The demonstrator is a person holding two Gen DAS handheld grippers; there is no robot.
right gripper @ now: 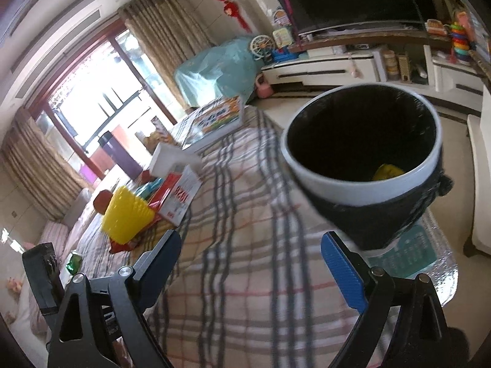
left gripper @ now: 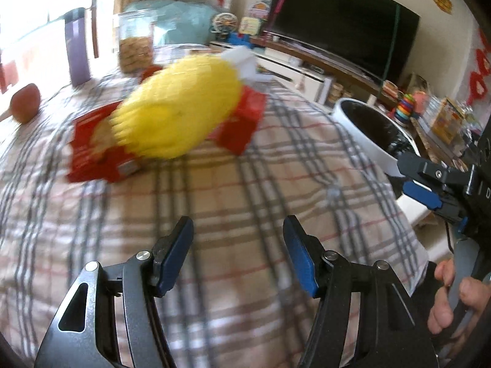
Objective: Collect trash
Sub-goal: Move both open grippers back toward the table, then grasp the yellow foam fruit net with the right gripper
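Your left gripper is spread wide, nothing btwn its fingers, over the plaid tablecloth; right gripper likewise released. White bin w/ black liner sits at table edge, yellow scrap inside. Yellow foam net lies on red boxes. Clear jar holds biscuits.

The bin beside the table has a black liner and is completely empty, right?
Not quite. The bin beside the table does have a black liner, but it is not empty: the right wrist view shows something yellow lying at the bottom.
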